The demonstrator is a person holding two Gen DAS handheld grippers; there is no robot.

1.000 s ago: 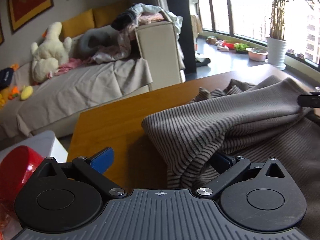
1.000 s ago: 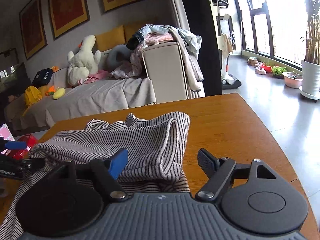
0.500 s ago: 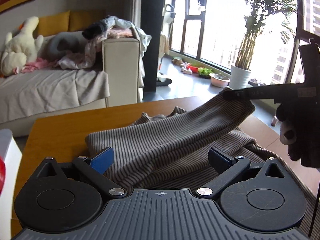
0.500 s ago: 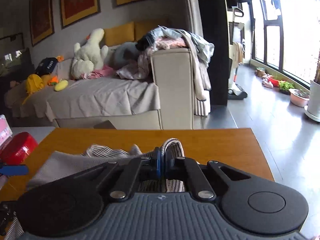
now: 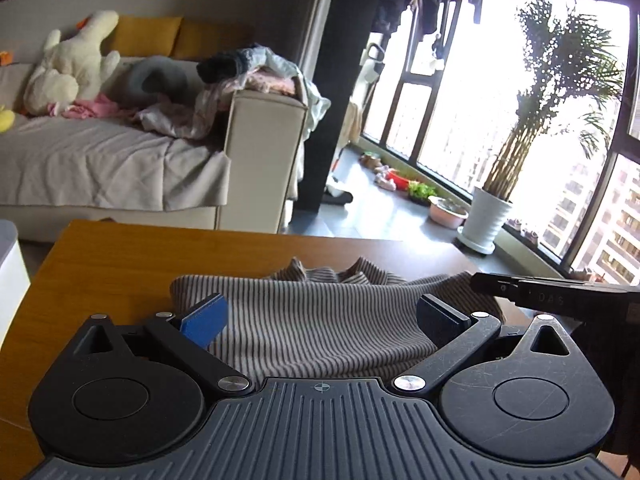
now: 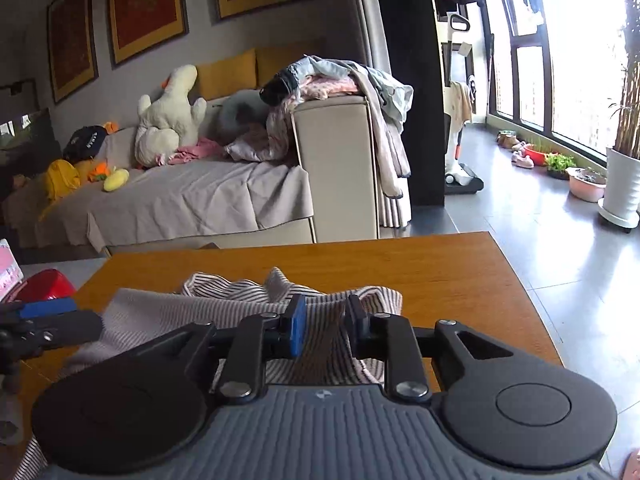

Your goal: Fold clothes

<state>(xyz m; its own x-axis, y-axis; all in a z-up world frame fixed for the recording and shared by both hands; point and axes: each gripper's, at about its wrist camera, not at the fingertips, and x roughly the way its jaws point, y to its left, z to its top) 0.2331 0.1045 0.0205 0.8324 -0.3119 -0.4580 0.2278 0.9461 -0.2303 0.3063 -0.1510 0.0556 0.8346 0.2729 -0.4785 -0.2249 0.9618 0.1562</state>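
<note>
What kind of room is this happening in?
Most likely a home living room: a sofa with a plush toy, framed pictures on the wall, and a potted plant by big windows.

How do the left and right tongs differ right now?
The left tongs stand wide open over the striped garment; the right tongs are nearly closed, with a fold of that garment between the pads. Left grips nothing; whether right still pinches is unclear. Both have one blue pad.
</note>
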